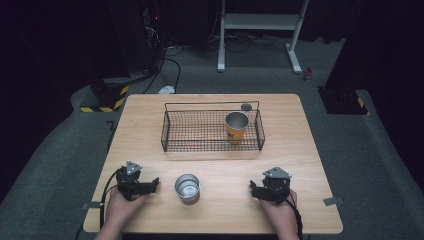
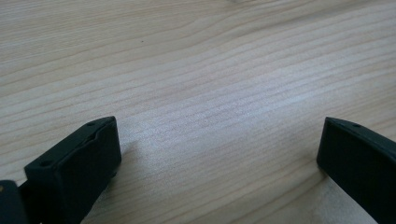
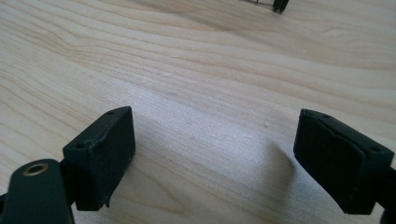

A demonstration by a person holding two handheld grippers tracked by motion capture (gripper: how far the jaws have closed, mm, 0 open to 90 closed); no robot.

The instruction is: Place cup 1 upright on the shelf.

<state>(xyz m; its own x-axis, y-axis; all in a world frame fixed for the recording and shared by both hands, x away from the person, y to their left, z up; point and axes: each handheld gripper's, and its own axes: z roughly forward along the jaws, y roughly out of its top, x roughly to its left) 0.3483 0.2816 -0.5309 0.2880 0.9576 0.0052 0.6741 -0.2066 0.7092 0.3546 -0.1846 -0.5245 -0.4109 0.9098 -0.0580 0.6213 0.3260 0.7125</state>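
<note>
Both hands come in over the near edge of the table [image 1: 150, 105], each with a gripper resting low on the wood: the left gripper [image 1: 156, 184] toward the near left corner, the right gripper [image 1: 253, 190] toward the near right corner. In each gripper view the two black jaws stand wide apart with nothing but bare wood grain between them, so neither one grips anything. Between the two, close to the near edge, stands a steel cup [image 1: 187, 188], upright, mouth up, shiny inside, apart from both grippers and closer to the left one. Farther back, along the middle of the table, sits a wire basket [image 1: 172, 131], and in its right end a second cup [image 1: 236, 127] stands upright, steel at the rim with a yellow band around it. The work in hand looks like moving the steel cup into the basket. To do it well, the nearer gripper should come in level, straddle the rim or wall squarely, close firmly since the smooth metal may slip, lift clear of the basket's wall, and set it beside the other cup without knocking it.
</note>
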